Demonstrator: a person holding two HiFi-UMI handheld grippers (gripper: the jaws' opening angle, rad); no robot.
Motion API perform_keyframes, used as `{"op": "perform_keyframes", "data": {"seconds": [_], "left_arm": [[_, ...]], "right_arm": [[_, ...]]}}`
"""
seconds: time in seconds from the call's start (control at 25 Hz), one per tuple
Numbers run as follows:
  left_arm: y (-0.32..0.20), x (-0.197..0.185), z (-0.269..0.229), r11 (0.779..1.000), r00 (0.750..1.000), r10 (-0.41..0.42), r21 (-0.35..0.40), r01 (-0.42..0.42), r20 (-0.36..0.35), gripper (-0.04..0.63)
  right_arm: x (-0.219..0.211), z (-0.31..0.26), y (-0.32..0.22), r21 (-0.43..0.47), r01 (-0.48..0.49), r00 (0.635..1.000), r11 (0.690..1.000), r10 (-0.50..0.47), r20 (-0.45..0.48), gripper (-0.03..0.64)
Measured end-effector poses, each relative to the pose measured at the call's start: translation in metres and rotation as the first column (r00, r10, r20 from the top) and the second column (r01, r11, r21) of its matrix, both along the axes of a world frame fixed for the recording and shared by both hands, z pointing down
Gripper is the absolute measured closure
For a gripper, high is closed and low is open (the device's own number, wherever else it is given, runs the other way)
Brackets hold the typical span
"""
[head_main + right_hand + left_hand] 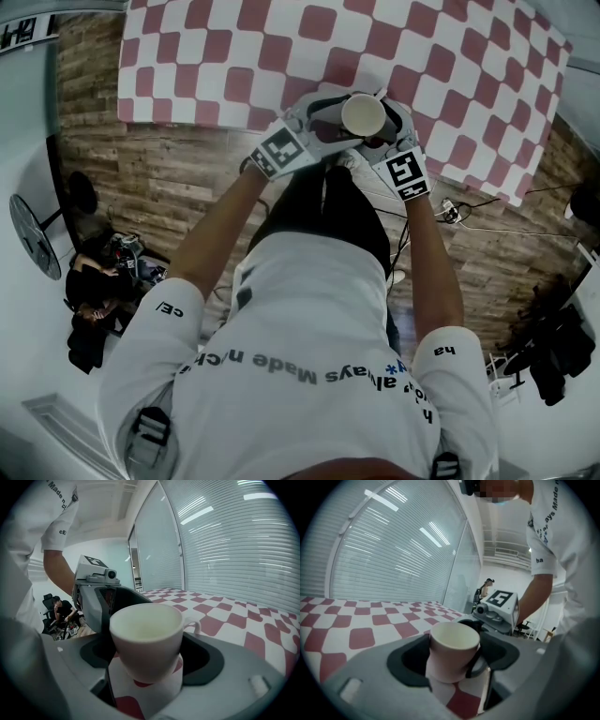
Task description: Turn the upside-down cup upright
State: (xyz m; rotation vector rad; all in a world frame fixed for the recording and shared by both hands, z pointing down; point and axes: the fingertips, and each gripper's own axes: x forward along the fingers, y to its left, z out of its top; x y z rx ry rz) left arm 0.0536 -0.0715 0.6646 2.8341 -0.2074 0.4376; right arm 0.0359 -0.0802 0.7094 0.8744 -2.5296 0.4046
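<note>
Nearest the lens: white printed T-shirt across the person's back and shoulders, filling the lower half of the head view. Further forward: white ceramic cup, upright, mouth upward, above the near edge of the red-and-white chequered tablecloth. Left gripper: clenched on the cup, dark pads pressed against opposite sides of the body. Right gripper: likewise clamped on the cup, approaching from the opposite direction, with the handle at the far right of its view. Left marker cube and right marker cube: faces turned upward, either side of the cup and nearer the person. Chequered cloth visible beneath the cup base in both gripper views. Brown wood-plank floor beside the cloth.
</note>
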Motion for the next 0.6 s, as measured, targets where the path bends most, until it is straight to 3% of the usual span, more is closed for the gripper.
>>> {"op": "perform_keyframes", "data": {"seconds": [0.28, 0.6], "left_arm": [[0.005, -0.002, 0.005, 0.999, 1.000, -0.015, -0.045, 0.016, 0.027, 0.230], [0.001, -0.015, -0.022, 0.995, 0.996, -0.088, -0.047, 0.088, 0.012, 0.230]], "right_arm": [[0.003, 0.011, 0.013, -0.086, 0.009, 0.999, 0.996, -0.013, -0.046, 0.155], [0.032, -0.009, 0.020, -0.120, -0.072, 0.996, 0.990, 0.065, -0.064, 0.149]]}}
